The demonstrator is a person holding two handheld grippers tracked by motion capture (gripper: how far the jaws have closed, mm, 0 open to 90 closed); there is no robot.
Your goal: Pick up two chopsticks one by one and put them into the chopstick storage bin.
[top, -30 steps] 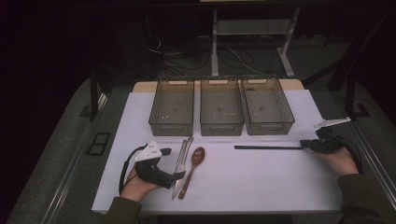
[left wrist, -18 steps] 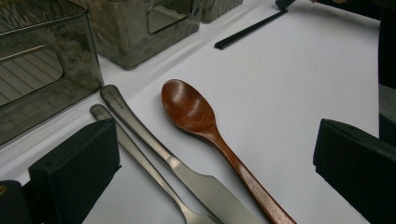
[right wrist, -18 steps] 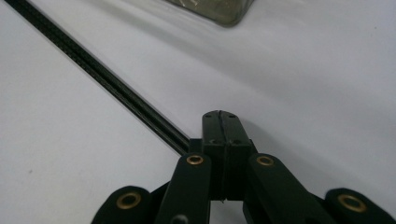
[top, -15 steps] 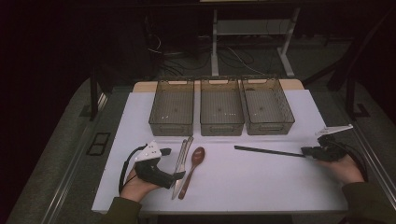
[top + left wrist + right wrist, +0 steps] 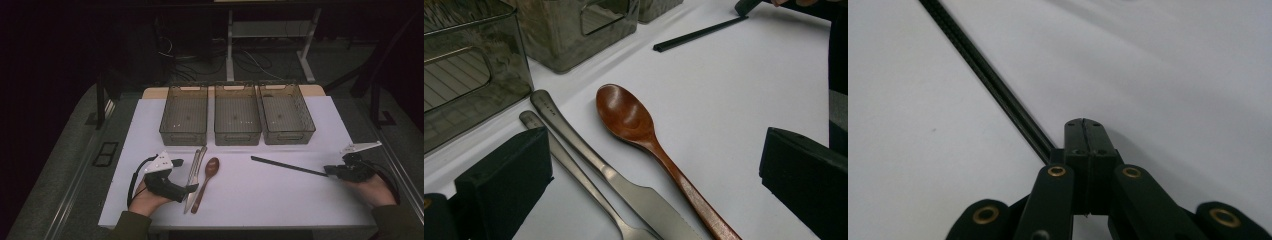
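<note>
From the high view, the right gripper [image 5: 331, 171] is seen clenched on the near end of a pair of black chopsticks [image 5: 287, 166], which run away from it leftward across the white table [image 5: 280, 200] toward three empty bins [image 5: 236, 120] set well beyond. The left gripper [image 5: 186, 176] is held open just beside a knife [image 5: 196, 167], a second steel utensil and a wooden spoon [image 5: 206, 180]; nothing is gripped by it.

In the left gripper view, both pads [image 5: 504, 180] are seen apart, with the knife [image 5: 589, 160] and spoon [image 5: 639, 125] lying between and ahead of them, and the chopsticks [image 5: 699, 34] far ahead.

In the right gripper view, the jaws are pressed together, and the chopsticks [image 5: 988, 80] emerge from their left edge rather than their centre. Because only the tip is pinched, and off-centre, the sticks could be swivelled, split apart or dropped if they are lifted quickly.
</note>
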